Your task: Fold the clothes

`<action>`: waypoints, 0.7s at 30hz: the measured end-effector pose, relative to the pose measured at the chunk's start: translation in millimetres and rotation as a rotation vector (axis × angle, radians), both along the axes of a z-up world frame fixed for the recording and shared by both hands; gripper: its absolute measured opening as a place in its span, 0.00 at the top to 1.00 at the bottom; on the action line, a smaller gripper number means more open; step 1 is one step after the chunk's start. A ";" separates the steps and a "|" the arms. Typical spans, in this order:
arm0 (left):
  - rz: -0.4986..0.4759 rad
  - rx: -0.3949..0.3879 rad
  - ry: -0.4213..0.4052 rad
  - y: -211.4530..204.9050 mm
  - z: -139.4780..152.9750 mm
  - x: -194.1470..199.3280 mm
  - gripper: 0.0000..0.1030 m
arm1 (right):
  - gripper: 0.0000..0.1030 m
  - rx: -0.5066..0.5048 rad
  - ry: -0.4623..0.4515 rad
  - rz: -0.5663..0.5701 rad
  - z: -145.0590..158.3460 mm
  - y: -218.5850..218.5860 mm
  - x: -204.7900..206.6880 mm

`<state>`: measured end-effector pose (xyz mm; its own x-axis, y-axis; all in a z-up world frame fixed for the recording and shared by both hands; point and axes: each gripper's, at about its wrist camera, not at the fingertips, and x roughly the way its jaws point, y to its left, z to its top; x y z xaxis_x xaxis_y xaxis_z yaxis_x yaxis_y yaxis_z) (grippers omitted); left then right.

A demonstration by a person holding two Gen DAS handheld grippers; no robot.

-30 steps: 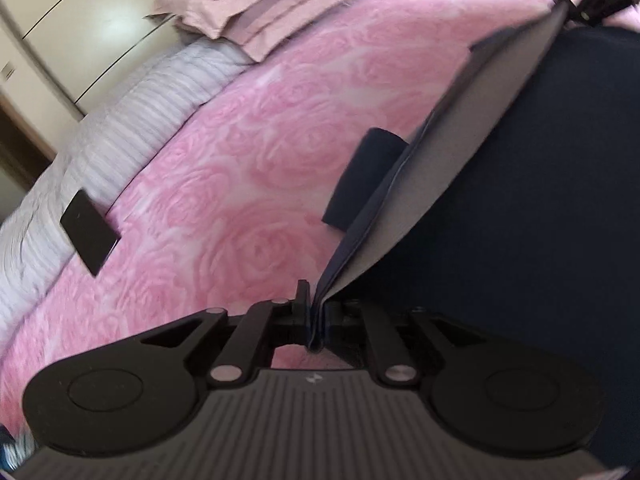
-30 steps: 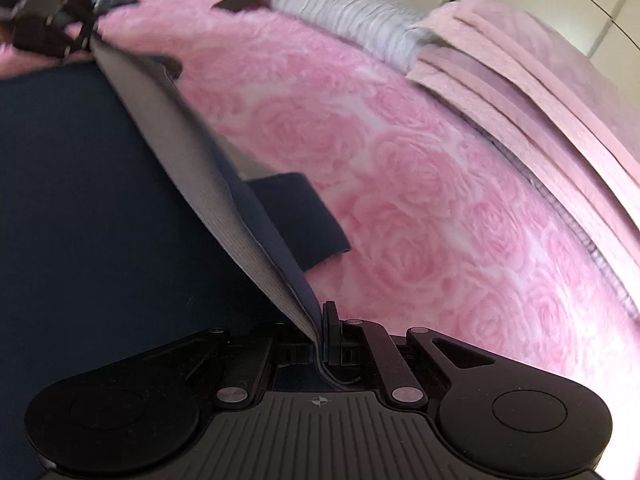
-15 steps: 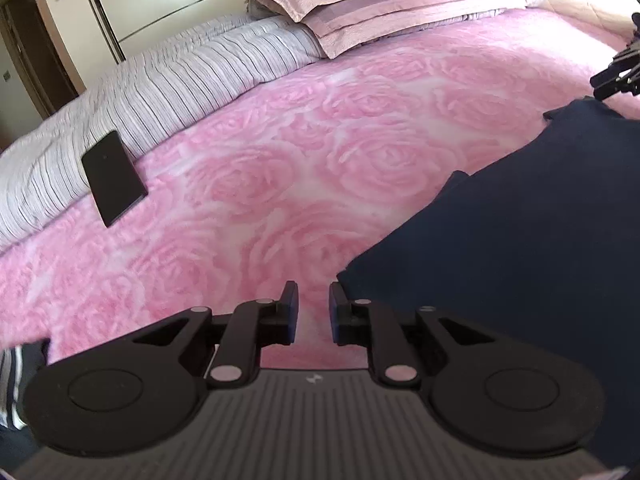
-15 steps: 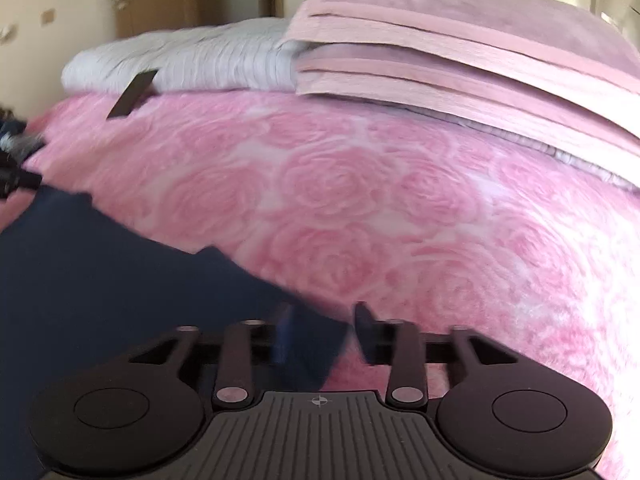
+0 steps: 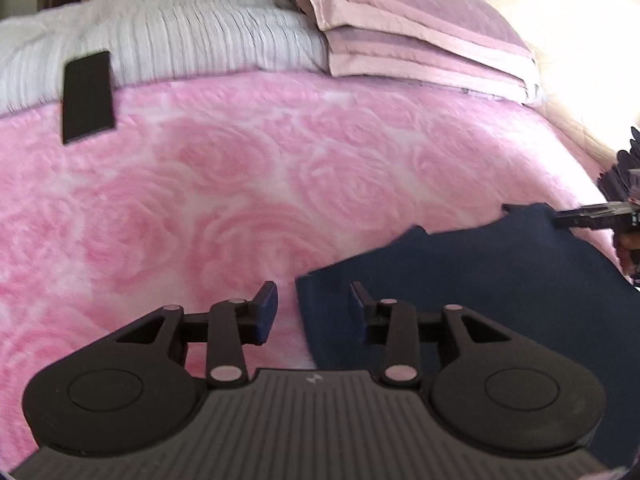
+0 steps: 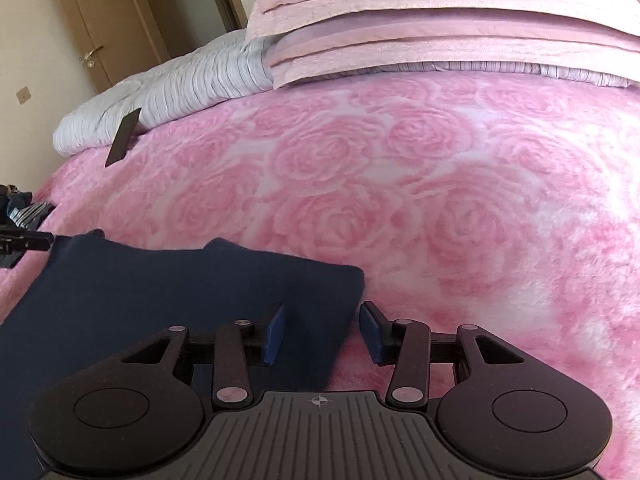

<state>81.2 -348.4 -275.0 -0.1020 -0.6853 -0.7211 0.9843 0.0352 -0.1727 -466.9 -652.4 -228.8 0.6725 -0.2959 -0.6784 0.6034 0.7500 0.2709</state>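
A dark navy garment (image 5: 500,280) lies flat on the pink rose-patterned bedspread (image 5: 240,184); it also shows in the right wrist view (image 6: 140,292). My left gripper (image 5: 314,304) is open and empty, just above the garment's left corner. My right gripper (image 6: 322,332) is open and empty, just above the garment's right corner. Each gripper's tip shows at the edge of the other's view, the right one (image 5: 592,216) and the left one (image 6: 24,242).
A black phone (image 5: 88,96) lies at the far left by a striped white duvet (image 5: 192,40). Folded pink blankets (image 5: 420,36) are stacked at the head of the bed. A wooden door (image 6: 104,28) stands beyond. Striped clothes (image 6: 24,208) lie at the bed's left edge.
Both grippers were shut on the garment's raised edge; they laid it down flat, let go and opened wider, and have drawn back slightly.
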 end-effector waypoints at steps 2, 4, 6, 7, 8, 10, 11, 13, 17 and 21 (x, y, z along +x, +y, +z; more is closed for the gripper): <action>-0.014 0.033 -0.028 -4.2 -6.5 -5.9 0.69 | 0.57 0.007 -0.013 -0.009 -1.7 -1.6 2.1; -0.023 0.045 -0.058 -5.9 -13.8 -11.6 0.76 | 0.57 0.010 -0.028 -0.026 -3.2 -2.2 3.1; -0.019 0.030 -0.060 -4.0 -16.7 -13.9 0.97 | 0.67 -0.003 -0.030 -0.039 -3.2 -0.1 3.7; -0.014 0.022 -0.065 -2.7 -16.3 -15.1 0.99 | 0.93 -0.012 -0.021 -0.036 -3.4 1.5 4.7; -0.005 0.010 -0.086 -0.4 -14.4 -17.1 0.99 | 0.97 -0.013 -0.020 -0.028 -3.1 2.8 5.2; -0.006 -0.038 -0.137 6.7 -4.8 -22.4 0.99 | 0.97 -0.054 -0.013 -0.021 2.4 9.5 5.4; -0.005 -0.062 -0.161 10.1 0.0 -24.7 0.99 | 0.97 -0.089 -0.014 -0.019 8.2 13.8 4.9; 0.015 -0.113 -0.152 14.6 11.3 -21.1 0.99 | 0.97 -0.131 -0.046 -0.036 21.0 16.0 1.0; 0.026 -0.085 -0.158 -2.3 1.8 -16.0 0.99 | 0.97 -0.164 -0.044 -0.050 21.1 9.3 8.7; 0.027 -0.026 -0.148 -12.8 -22.0 -15.6 0.97 | 0.97 -0.137 -0.005 -0.052 1.8 3.0 17.3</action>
<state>65.5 -361.2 -297.0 0.0229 -0.7053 -0.7085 0.9979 0.0592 -0.0268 -449.6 -649.4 -227.0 0.6573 -0.4200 -0.6258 0.6411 0.7481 0.1712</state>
